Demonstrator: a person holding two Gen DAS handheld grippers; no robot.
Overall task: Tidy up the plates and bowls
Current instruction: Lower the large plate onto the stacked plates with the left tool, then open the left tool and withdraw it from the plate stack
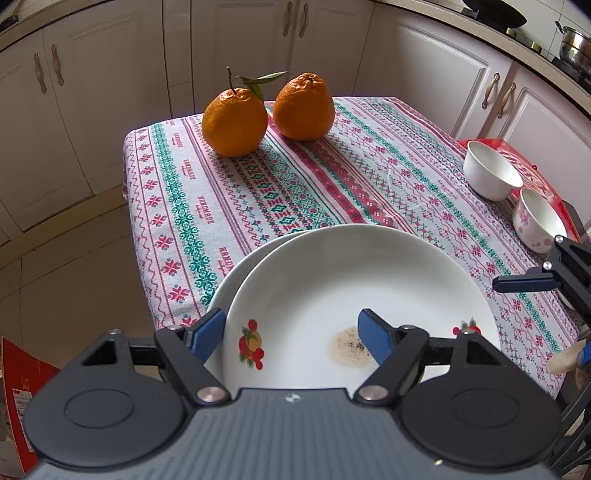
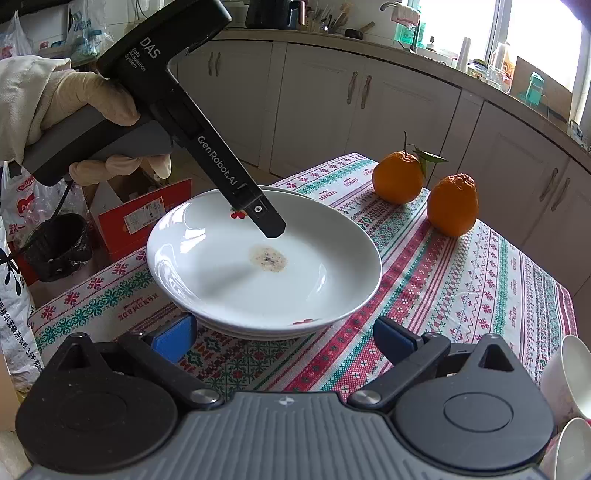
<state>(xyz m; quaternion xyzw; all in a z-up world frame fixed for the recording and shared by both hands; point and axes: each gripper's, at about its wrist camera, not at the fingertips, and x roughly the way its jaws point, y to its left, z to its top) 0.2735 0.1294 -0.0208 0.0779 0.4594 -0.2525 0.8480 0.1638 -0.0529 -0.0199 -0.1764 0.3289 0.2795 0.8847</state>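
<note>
Now left gripper [image 1: 293,334] released astride stacked plate [image 1: 354,280] rim, right gripper [image 2: 284,338] wide open beside it

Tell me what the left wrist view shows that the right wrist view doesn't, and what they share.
Only the left wrist view: the plain white bowl and flowered bowl whole, on a red bag, and pots on the counter. Only the right wrist view: the gloved hand holding the left gripper, a window, a red box. Both: the stained top plate stacked on another plate, two oranges, the patterned tablecloth, both grippers open.
</note>
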